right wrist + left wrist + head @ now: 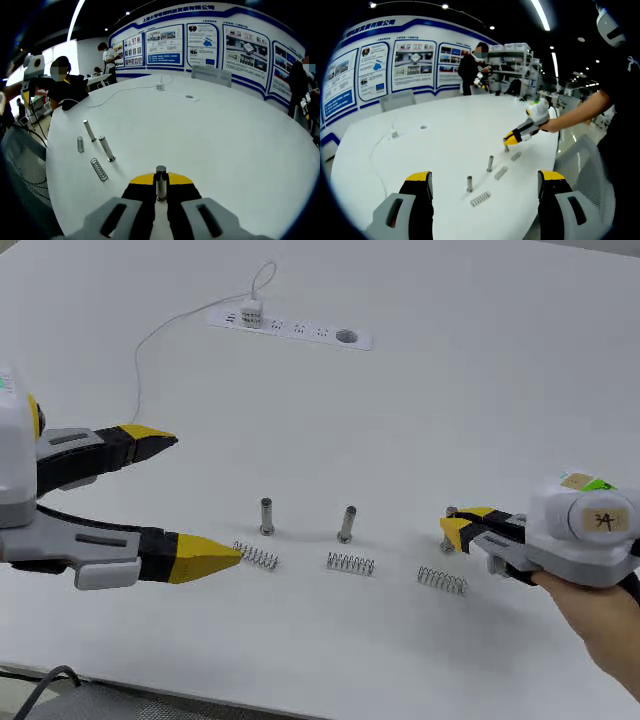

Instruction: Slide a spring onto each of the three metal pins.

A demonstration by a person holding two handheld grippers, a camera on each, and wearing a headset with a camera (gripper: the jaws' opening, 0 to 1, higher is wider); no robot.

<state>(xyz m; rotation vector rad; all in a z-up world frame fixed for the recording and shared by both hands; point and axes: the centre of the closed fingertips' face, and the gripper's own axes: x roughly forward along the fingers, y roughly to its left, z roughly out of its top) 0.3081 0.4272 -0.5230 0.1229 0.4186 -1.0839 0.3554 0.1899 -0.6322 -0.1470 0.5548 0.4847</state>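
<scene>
- Right gripper (455, 531): fingers closed on the rightmost pin (160, 181), likely steadying it upright; its spring (442, 581) lies just beside.
- Left gripper (203, 498): fingers wide apart by the leftmost spring (257, 556) on the surface (450, 390), apparently ready to pick it up.

White counter (480, 390) carries 2 upright pins (267, 516), 3 springs (350, 563) lying just before them, and a corded power strip (290, 328) well behind.
</scene>
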